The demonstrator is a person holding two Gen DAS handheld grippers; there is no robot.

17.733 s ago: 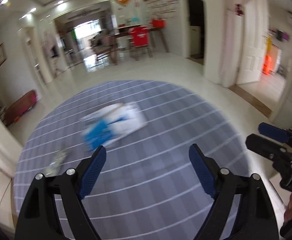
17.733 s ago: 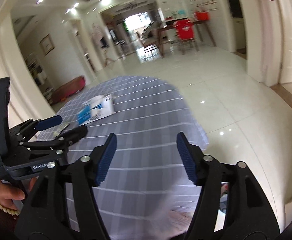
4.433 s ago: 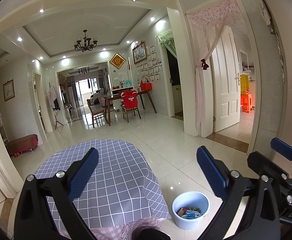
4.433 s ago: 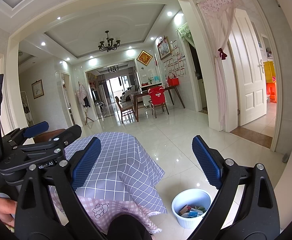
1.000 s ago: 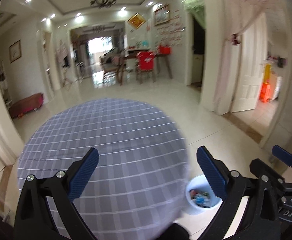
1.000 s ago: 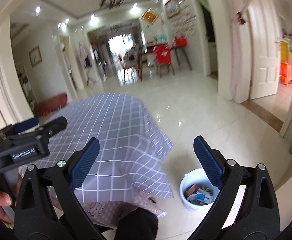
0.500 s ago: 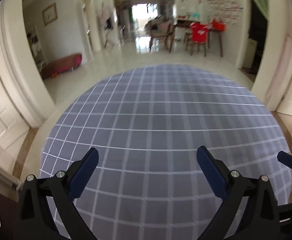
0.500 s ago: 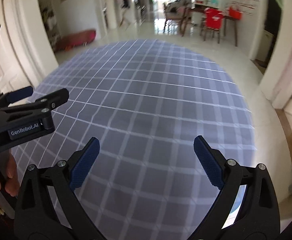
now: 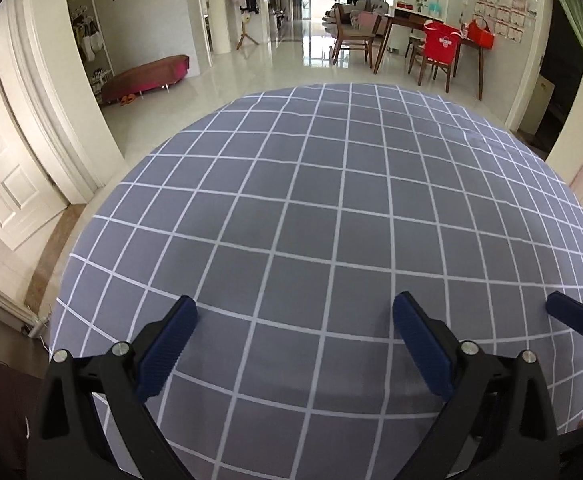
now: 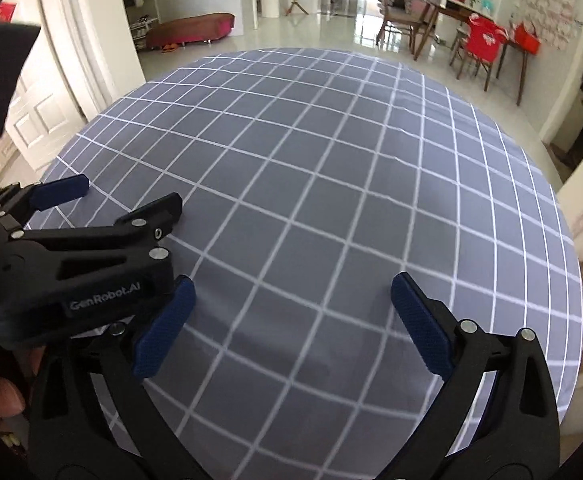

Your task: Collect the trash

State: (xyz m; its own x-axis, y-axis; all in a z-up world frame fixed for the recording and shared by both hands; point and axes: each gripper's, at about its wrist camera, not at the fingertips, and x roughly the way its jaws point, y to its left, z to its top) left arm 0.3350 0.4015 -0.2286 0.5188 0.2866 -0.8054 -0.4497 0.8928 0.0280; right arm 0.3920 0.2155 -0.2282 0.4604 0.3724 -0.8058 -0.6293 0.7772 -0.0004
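Note:
A round table under a grey cloth with white checks (image 9: 311, 200) fills both views, and I see no trash lying on it. My left gripper (image 9: 293, 308) hovers open over the near part of the cloth with nothing between its blue pads. My right gripper (image 10: 291, 286) is open too, just as empty, above the same cloth (image 10: 331, 180). In the right wrist view the left gripper (image 10: 123, 196) sits close at the left, held by a hand. One blue finger (image 9: 571, 316) of the right gripper shows at the left wrist view's right edge. The bin is out of view.
Beyond the table lies glossy white floor. A dark red bench (image 9: 143, 76) stands at the far left wall. A wooden dining table with chairs, one under a red cover (image 9: 439, 44), is at the far right. A white panelled door (image 9: 3, 184) is at the left.
Over the last second both cameras swung from the white bin on the floor up onto the table top. Since half a second ago the left gripper has drawn nearer the right one.

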